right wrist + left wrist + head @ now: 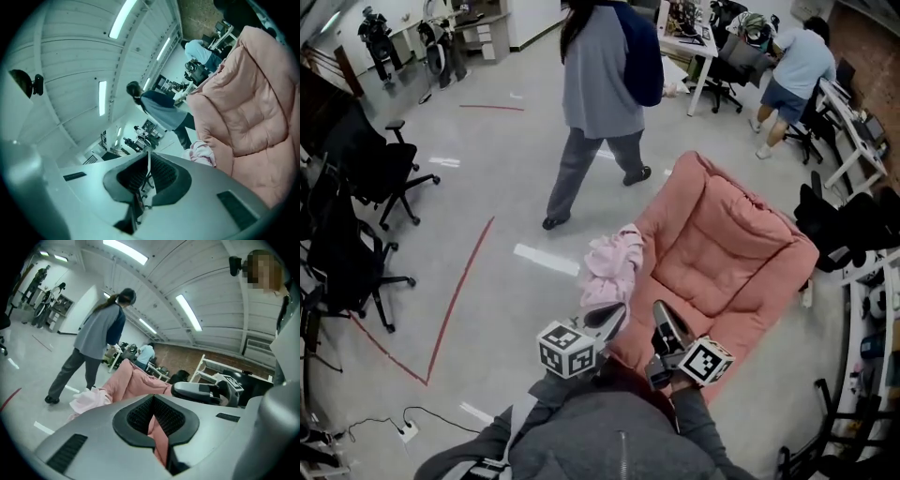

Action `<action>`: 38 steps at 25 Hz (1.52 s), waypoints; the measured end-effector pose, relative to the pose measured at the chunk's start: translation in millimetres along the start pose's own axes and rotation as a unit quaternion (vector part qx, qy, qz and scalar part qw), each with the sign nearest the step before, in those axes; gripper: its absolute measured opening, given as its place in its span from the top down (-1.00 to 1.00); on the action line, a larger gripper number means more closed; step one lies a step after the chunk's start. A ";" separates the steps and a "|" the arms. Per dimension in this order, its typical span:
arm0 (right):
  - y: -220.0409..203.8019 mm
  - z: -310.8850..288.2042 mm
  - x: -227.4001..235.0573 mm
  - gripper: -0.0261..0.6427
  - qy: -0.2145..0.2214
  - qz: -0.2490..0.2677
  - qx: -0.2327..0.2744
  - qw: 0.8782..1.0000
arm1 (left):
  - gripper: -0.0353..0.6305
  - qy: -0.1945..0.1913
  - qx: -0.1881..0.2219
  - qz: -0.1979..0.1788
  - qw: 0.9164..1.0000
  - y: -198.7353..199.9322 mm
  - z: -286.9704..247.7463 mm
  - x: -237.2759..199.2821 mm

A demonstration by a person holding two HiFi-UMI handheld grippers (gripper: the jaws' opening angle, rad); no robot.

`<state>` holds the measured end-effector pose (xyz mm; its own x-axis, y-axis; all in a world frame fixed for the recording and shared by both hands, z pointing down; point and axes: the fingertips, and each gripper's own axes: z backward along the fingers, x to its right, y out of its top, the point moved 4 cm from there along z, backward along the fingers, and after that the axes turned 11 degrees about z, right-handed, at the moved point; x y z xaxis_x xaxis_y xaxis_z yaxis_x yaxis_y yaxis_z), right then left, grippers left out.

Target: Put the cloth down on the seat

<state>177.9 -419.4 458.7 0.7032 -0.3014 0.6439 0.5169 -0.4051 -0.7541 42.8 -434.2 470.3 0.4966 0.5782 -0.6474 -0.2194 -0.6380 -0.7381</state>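
Observation:
The pink padded seat (727,253) stands on the floor in front of me. A pale pink cloth (614,262) lies bunched on the seat's left armrest, with part hanging over its outer side. Both grippers hover near my body, short of the seat's near edge. My left gripper (615,315) is shut, its tips just below the cloth and apart from it. My right gripper (660,309) is shut with nothing in it. The left gripper view shows its jaws (152,420) closed to a slit, with the cloth (89,399) beyond. In the right gripper view the cloth (202,153) lies against the seat (248,103).
A person (600,94) walks across the floor just beyond the seat. Black office chairs (366,178) line the left side, and red tape (459,291) marks the floor. Another person (792,66) stands at desks at the back right. A dark chair (853,225) and shelving crowd the right.

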 end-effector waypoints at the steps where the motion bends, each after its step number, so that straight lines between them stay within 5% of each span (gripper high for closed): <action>1: 1.9 4.2 -2.2 0.86 -0.009 0.014 0.003 1.000 | 0.87 -0.002 0.001 -0.004 1.000 0.5 -0.2 5.6; 9: -10.0 31.4 -24.6 0.88 -0.083 0.140 0.002 0.987 | 0.87 0.017 0.015 -0.056 0.998 2.1 7.9 38.7; 38: -12.8 63.2 11.3 0.89 -0.134 0.125 0.000 0.983 | 0.87 0.011 -0.051 -0.056 0.997 -33.5 -25.9 48.5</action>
<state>210.1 -363.1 467.5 0.9120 -0.1528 0.3806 0.3113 -0.3463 -0.8850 96.0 -398.0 468.6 0.5318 0.6385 -0.5563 -0.0754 -0.6186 -0.7821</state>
